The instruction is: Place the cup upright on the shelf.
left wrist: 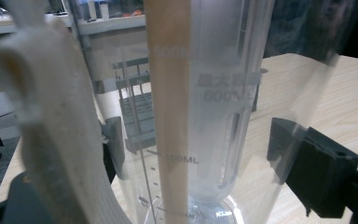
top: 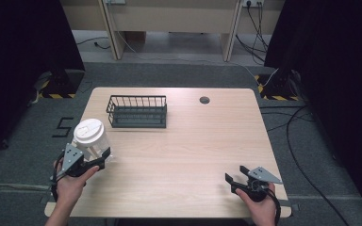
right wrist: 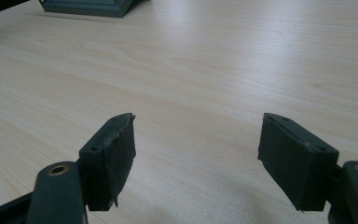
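Left hand-held gripper (top: pixel 95 157) closed around a clear plastic cup (top: pixel 92 137) with a white lid, jaws pressed to its lower wall on either side; cup stands at the near left of the surface (top: pixel 188 155), just ahead of the gripper. Up close the cup (left wrist: pixel 200 116) shows printed measuring marks and a white handle. Right hand-held gripper (top: pixel 236 176) rests low at the near right, jaws spread wide, nothing between them, bare wood ahead. Step in hand, as I judge it: the cup is grasped and about to be lifted or carried. A dark wire basket (top: pixel 137 111) sits ahead and right of the left gripper, well apart from it, a likely place to set the cup. Next move calls for a steady lift, keeping the cup upright. Surface is pale wood with a round cable hole (top: pixel 204 100) far ahead. Grey carpet, black curtains both sides, cables (top: pixel 301 141) on the floor to the right.
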